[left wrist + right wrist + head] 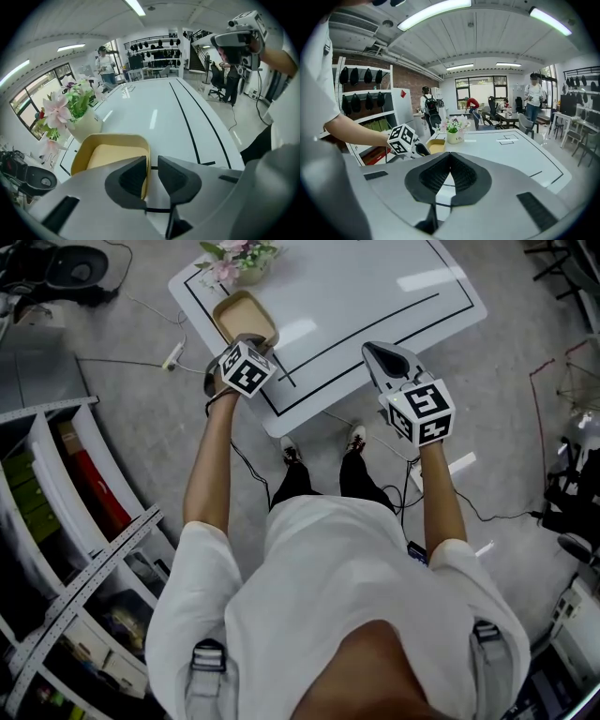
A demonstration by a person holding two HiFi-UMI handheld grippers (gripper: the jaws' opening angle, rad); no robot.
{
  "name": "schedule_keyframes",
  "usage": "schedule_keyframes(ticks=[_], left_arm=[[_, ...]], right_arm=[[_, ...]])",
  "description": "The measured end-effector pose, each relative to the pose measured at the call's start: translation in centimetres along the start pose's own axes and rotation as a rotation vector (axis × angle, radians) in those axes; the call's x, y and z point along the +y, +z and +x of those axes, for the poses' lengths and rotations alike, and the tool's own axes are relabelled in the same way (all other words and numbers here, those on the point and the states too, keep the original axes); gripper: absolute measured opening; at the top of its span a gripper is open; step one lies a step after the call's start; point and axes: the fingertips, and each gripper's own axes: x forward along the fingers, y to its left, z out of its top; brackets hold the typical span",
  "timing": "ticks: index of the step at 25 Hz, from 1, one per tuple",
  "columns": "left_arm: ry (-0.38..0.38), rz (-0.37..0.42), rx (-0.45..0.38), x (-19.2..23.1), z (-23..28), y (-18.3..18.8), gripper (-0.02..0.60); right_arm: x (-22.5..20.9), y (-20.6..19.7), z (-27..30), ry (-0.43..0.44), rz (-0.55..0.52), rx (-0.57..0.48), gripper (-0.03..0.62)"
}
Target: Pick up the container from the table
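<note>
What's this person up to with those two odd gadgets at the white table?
A person is standing at a white table with a hand-held gripper in each hand, about to pick up a yellow container. The left gripper has its jaws astride the container's near wall, with a slim gap showing, so it isn't clamped yet. The container sits on the table beside a pot of flowers. The right gripper is shut and empty, held off to the side.

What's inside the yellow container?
Only a bare tan floor shows in the container; no contents are visible. One jaw of the left hand-held gripper covers the near corner, so that part can't be checked.
</note>
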Motion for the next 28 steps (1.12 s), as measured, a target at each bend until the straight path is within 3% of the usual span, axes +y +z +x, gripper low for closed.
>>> schedule_keyframes(ticks=[4,10,18,28], left_arm=[[0.017,0.009,0.015,0.1,0.2,0.1,0.038],[0.072,-0.005,-0.011,-0.2,-1.9,0.4,0.032],[0.191,-0.114,-0.202,0.7,-10.1,2.6,0.032],[0.400,-0.097,-0.486,3.7,-22.9,8.1,0.032]], right_arm=[[0.3,0.2,-0.6,0.016,-0.003,-0.007,0.017],[0.9,2.1,-2.2,0.025,-0.056,-0.050,0.016],[0.9,7.8,-4.4,-0.023,-0.158,-0.151,0.015],[1.9,14.9,-5.6,-0.072,-0.285,-0.277,0.015]])
